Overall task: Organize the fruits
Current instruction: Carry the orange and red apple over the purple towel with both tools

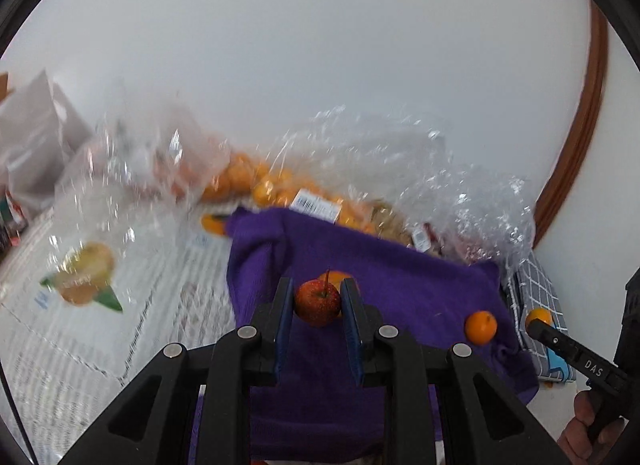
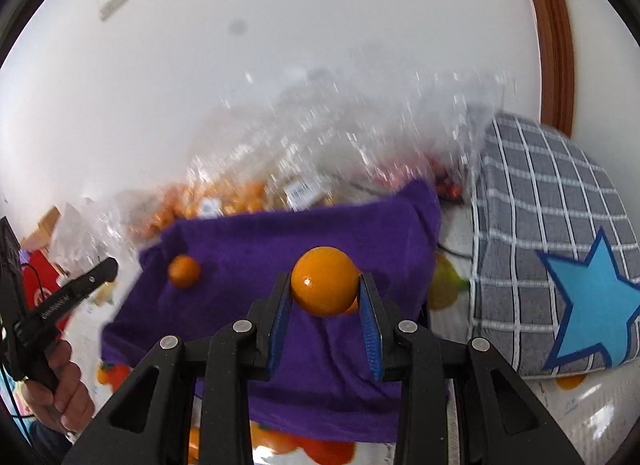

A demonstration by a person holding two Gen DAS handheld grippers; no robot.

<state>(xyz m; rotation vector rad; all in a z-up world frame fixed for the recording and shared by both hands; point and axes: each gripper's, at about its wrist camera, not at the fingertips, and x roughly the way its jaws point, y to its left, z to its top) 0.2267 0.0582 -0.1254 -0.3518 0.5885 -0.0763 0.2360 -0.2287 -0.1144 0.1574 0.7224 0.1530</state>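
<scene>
My left gripper point(image 1: 318, 301) is shut on a small red apple point(image 1: 318, 302) with a stem, held above a purple cloth point(image 1: 400, 285). An orange point(image 1: 335, 277) lies on the cloth just behind the apple, and another orange point(image 1: 480, 327) lies further right. My right gripper point(image 2: 325, 293) is shut on a glossy orange point(image 2: 324, 280) above the same purple cloth point(image 2: 280, 241). A small orange point(image 2: 184, 271) lies on the cloth to the left. The right gripper's tip shows in the left wrist view point(image 1: 538, 327); the left gripper shows in the right wrist view point(image 2: 100, 271).
Clear plastic bags of oranges point(image 1: 256, 181) lie behind the cloth against a white wall. A grey checked cushion point(image 2: 552, 233) with a blue star stands to the right. A fruit-printed tablecloth point(image 1: 100, 305) covers the surface. Boxes point(image 1: 32, 137) stand far left.
</scene>
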